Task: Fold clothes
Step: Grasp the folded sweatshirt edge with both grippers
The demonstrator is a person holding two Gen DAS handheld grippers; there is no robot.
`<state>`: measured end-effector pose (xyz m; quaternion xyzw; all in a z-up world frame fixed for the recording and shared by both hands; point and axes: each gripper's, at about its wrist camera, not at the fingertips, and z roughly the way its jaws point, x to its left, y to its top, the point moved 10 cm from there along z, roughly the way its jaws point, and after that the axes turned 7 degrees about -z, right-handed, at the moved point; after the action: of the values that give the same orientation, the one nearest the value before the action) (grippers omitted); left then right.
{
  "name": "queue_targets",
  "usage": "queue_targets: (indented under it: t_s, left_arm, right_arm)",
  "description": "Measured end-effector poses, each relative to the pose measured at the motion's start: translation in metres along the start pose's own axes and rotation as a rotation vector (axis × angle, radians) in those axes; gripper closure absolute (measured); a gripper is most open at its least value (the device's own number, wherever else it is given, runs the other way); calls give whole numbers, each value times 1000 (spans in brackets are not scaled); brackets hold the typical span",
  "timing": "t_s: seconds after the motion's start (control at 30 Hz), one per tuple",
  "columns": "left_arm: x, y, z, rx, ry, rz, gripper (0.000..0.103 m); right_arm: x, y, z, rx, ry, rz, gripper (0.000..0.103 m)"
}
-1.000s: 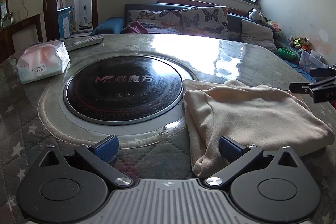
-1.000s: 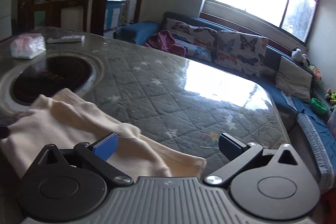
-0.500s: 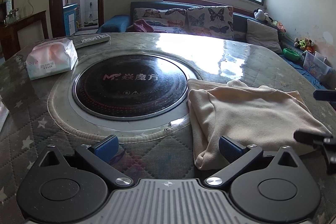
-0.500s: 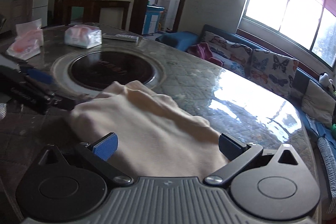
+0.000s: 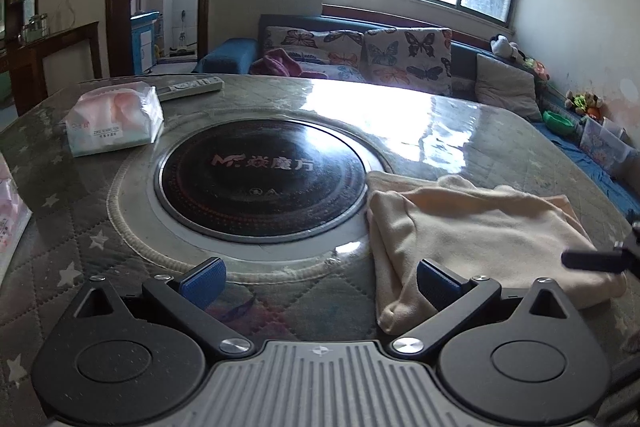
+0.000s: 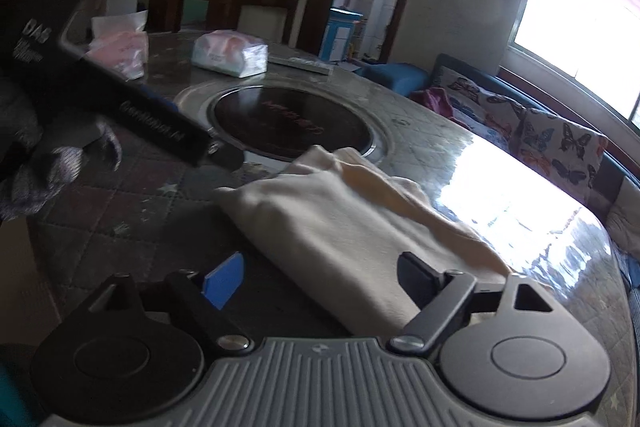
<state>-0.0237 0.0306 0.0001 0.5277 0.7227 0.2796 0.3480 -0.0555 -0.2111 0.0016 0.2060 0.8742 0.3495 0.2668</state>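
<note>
The left gripper [image 5: 319, 283] is released, its blue-padded fingers [image 5: 203, 278] spread wide and holding nothing. The folded cream garment [image 5: 476, 235] lies on the counter [image 5: 64, 259], its near edge just beside the right-hand finger. The right gripper [image 6: 320, 277] is also released, fingers [image 6: 225, 278] apart, the garment [image 6: 340, 227] lying between and ahead of them. A black round hob [image 5: 260, 179] sits ahead of the left fingers.

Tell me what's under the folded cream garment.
The cream garment lies on the quilted table cover, its far corner reaching the pale ring around the black cooktop. Anything beneath its folds is hidden. Both tongs are open, holding nothing.
</note>
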Motion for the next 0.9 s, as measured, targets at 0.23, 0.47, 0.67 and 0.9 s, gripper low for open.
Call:
queue_targets:
  t_s: [0.23,0.47,0.67,0.9]
  left_arm:
    - [20,13,2,14,-35,-142,1]
    - [19,15,12,63,-133,-255,10]
    - [13,14,20,117,-225,-333,14]
    - [6,13,32,182,-306,-469,12]
  right_arm:
    - [29,19,22,-2,47,-135,36]
    - [49,33,48,9,75,-234,47]
    - [51,37,67,32,91,-239,67]
    - [28,48,59,-10,150,-76,86]
